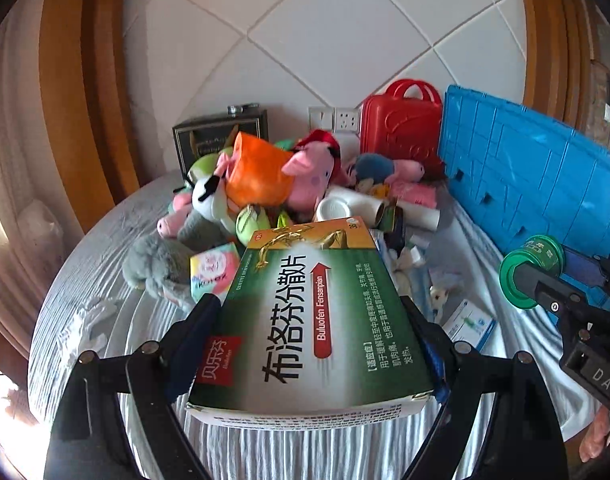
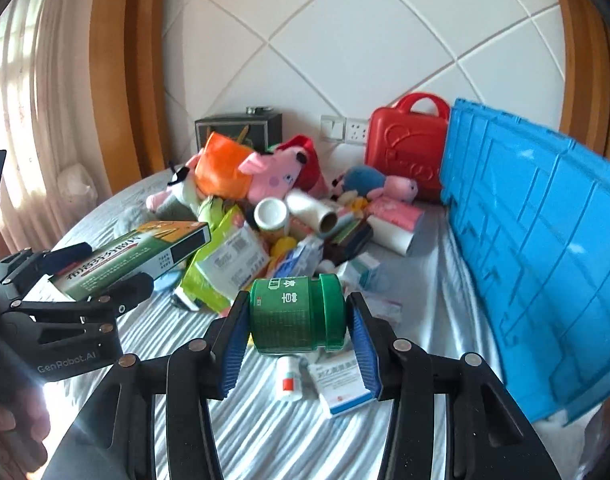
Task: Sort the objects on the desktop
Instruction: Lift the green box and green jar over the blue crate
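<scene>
My left gripper is shut on a green and white medicine box, with a pad pressing on each long side. The box is held flat above the striped bed sheet. In the right wrist view the same box sticks out of the left gripper at the left. My right gripper is shut on a green pill bottle lying sideways, its blue pads on the base and the cap. That bottle shows at the right edge of the left wrist view.
A blue crate stands on edge along the right. A red case and a dark box sit at the back. Plush toys, rolls and packets are piled mid-bed. A small white bottle and a medicine box lie below the right gripper.
</scene>
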A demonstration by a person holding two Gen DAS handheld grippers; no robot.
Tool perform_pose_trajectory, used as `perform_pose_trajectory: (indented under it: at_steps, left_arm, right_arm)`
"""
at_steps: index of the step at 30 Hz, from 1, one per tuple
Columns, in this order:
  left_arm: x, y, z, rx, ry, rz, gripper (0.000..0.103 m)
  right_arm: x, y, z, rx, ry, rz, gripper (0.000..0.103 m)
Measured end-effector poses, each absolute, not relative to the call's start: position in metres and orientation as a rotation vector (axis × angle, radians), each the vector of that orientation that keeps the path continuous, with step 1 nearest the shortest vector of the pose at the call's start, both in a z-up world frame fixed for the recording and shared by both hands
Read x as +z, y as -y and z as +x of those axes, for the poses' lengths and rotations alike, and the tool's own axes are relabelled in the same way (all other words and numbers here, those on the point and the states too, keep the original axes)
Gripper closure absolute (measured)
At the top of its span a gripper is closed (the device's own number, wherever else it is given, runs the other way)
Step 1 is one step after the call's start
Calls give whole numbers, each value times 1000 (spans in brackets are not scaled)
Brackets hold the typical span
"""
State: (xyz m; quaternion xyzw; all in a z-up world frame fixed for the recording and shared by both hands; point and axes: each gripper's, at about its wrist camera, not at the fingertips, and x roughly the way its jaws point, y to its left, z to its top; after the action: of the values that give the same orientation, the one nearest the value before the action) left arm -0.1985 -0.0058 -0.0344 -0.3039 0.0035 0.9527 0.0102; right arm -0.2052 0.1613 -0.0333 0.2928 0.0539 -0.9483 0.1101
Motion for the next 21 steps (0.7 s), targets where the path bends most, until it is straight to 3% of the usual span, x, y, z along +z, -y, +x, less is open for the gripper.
perform_pose_trajectory:
  at_steps: [9, 17, 21]
  left_arm:
    - [54, -71, -198, 2952, -31, -597, 16]
    - [125, -216, -215, 2883, -38, -391, 16]
    - [161, -303, -246, 2802, -11, -475, 16]
  right_arm:
    - [76, -223, -191, -3005, -217, 600, 56]
    - [152, -357, -200, -3145, -285, 460, 56]
    - [168, -448, -224, -3149, -308, 527, 56]
